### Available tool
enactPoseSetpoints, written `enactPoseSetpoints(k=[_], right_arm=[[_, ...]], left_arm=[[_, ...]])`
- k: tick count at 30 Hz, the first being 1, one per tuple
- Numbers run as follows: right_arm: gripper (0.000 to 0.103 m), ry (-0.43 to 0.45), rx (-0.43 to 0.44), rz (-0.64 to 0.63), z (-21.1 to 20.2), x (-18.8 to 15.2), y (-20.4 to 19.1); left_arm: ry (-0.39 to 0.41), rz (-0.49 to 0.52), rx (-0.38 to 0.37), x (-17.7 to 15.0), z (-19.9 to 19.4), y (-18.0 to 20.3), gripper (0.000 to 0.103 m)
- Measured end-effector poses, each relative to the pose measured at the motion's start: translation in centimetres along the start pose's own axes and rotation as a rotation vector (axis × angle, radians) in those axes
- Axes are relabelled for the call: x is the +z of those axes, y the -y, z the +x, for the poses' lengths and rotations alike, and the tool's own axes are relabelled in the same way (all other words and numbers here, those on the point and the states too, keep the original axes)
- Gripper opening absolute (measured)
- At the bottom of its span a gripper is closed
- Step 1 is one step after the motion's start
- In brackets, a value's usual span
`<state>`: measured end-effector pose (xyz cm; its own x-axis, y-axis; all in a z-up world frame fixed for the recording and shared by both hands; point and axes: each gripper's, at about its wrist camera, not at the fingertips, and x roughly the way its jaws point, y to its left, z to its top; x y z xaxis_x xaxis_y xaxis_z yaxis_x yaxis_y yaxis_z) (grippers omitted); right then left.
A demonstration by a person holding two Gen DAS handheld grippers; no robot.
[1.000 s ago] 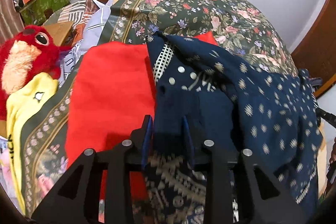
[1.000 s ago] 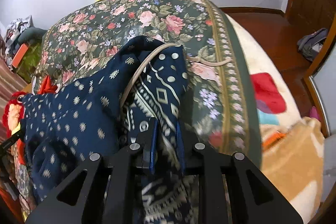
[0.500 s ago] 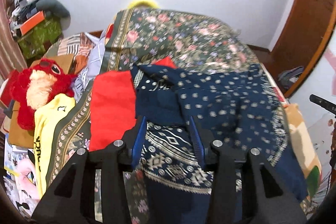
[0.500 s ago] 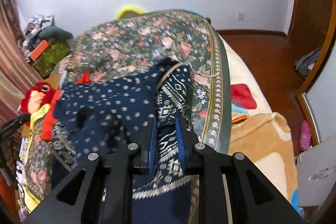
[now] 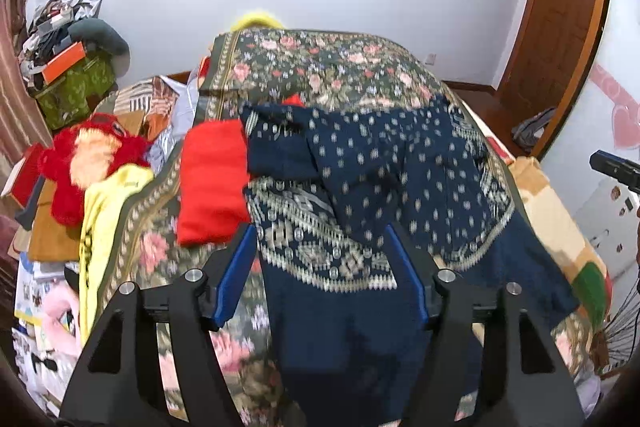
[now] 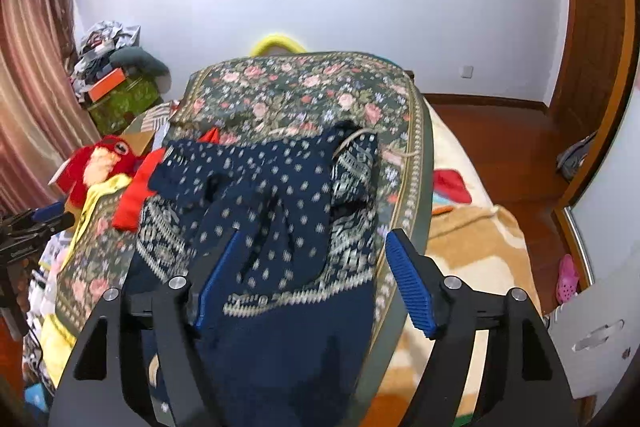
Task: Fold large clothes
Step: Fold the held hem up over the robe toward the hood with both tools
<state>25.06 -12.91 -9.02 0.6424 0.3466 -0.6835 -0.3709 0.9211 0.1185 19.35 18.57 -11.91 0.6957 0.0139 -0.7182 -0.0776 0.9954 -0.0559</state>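
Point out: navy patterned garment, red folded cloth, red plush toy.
navy patterned garment (image 5: 400, 163), left wrist view, dotted upper layer.
red folded cloth (image 5: 212, 183), left wrist view, middle of top face.
red plush toy (image 6: 100, 163), right wrist view, pale face patch.

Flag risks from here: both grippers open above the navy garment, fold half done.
1. The navy patterned garment lies bunched, its near end draped off the bed edge; it might slide off.
2. The red folded cloth touches its left edge; a regrasp by the left gripper could snag it.
3. The right gripper could catch the beige cord.
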Motion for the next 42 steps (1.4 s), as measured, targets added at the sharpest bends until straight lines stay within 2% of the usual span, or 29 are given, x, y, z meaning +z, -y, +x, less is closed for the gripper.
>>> enactPoseSetpoints(k=[3,7,12,19,22,23,24,27,31,32,34,35,36,37,39,42], right_arm=[[0.071,-0.024,-0.01,-0.01,0.1,-1.8,-0.3],[0.071,-0.1,-0.002,0.001,1.2,-4.5,-0.1],[0.071,-0.206,0.012,0.046,2.6,-7.4,0.7],[0.071,-0.345,0.081,0.19,4.6,-11.0,2.4],[0.071,-0.387,0.108,0.259,5.3,-12.2,3.3],[0.071,-0.395,0.118,0.274,5.4,-12.5,3.4],[0.071,-0.396,0.129,0.286,5.4,-12.6,3.6],[0.071,-0.37,0.16,0.29,5.0,-12.8,3.6],[0.071,-0.35,0.182,0.293,5.4,-12.9,3.5],[0.067,-0.346,0.184,0.286,5.4,-12.9,3.3],[0.056,-0.346,0.177,0.264,5.8,-12.6,3.0],[0.049,-0.344,0.18,0.261,5.9,-12.5,2.9],[0.04,-0.342,0.183,0.262,6.0,-12.4,2.9],[0.035,-0.342,0.188,0.262,6.0,-12.2,2.8],[0.014,-0.332,0.203,0.252,6.0,-11.7,2.6],[0.012,-0.292,0.193,0.218,5.7,-10.8,2.1]], left_arm=[[-0.046,-0.016,-0.006,-2.2,0.5,0.0,0.065],[-0.111,-0.083,-0.032,-5.2,1.5,-0.8,0.065],[-0.219,-0.224,-0.095,-9.8,3.6,-2.5,0.065],[-0.349,-0.411,-0.18,-14.8,6.6,-4.5,0.065],[-0.402,-0.518,-0.259,-16.6,8.0,-5.3,0.065],[-0.419,-0.549,-0.309,-17.3,8.5,-5.2,0.065],[-0.429,-0.566,-0.329,-17.7,8.9,-5.2,0.065],[-0.443,-0.58,-0.33,-18.3,9.5,-4.7,0.065],[-0.421,-0.556,-0.308,-18.0,9.7,-3.8,0.064],[-0.413,-0.553,-0.302,-17.9,9.7,-3.6,0.062],[-0.395,-0.534,-0.289,-17.5,9.7,-3.4,0.043],[-0.386,-0.512,-0.275,-17.2,9.5,-3.1,0.039],[-0.376,-0.497,-0.266,-16.9,9.3,-3.0,0.028],[-0.369,-0.484,-0.259,-16.6,9.2,-3.0,0.018],[-0.358,-0.448,-0.231,-16.0,8.7,-2.8,0.011],[-0.306,-0.428,-0.227,-14.7,7.4,-2.8,0.008]])
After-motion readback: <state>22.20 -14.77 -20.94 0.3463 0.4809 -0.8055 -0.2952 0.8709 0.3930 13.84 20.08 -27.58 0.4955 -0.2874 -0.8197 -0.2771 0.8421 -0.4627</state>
